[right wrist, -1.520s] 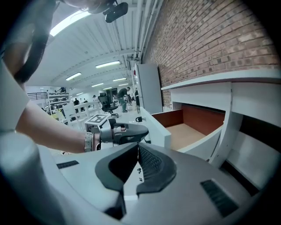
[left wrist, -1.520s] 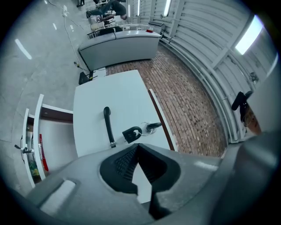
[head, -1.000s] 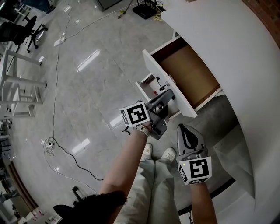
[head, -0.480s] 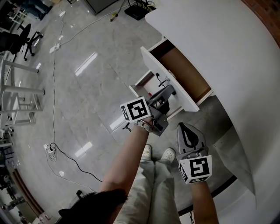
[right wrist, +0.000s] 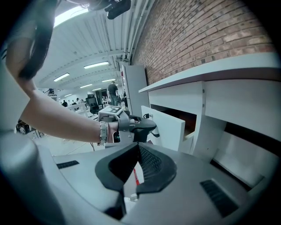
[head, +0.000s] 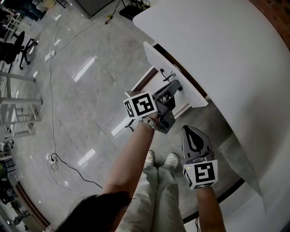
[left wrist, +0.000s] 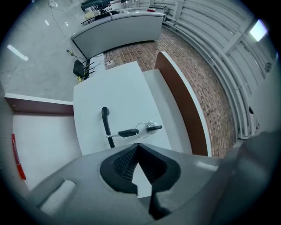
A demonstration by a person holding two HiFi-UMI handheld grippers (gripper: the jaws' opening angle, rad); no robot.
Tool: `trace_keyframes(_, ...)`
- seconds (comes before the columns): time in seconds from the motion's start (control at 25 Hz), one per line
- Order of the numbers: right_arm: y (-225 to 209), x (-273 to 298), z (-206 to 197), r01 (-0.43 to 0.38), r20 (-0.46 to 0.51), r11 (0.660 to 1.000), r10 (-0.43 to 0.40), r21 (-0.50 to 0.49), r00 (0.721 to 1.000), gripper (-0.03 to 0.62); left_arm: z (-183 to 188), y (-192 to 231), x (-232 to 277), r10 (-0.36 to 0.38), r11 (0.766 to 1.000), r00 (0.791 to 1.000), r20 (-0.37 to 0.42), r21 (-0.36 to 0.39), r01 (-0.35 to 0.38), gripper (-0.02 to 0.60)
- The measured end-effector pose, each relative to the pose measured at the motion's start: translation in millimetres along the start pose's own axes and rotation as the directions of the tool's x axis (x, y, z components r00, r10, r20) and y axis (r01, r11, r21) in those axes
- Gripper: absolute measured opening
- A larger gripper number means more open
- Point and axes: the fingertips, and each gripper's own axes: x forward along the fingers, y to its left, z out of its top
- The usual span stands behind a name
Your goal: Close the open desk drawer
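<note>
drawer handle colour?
Black handle against the white drawer front; shows best in the left gripper view.

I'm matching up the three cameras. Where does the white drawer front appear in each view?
Head view: upper middle, drawer front angled just below the desk edge.
Left gripper view: centre-left, directly above the jaws.
Right gripper view: middle, slightly right, seen at a slant.
Shared landmark: the brick wall behind the desk.
</note>
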Motion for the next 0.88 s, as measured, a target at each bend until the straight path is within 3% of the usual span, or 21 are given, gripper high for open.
trace_keyframes(0.16,-2,1,-1,0.041,0.006,0.999,-0.041,-0.028,0.999,0.012,-1,0,5,0.005,1.0,1.0,-0.007,0.021,-0.005,0.003)
trace_keyframes(0.48,-51,9,18,0.136,0.007,0.988,-0.136,-0.066,0.991,0.012,6,-6,60,0.025,0.999,1.0,0.001,0.037,-0.025,0.003)
trace_keyframes(0.88,-51,6,9,0.121,-0.021,0.986,-0.124,-0.115,0.992,0.012,7,-11,83,0.042,0.997,0.999,-0.03,0.068,-0.04,0.003)
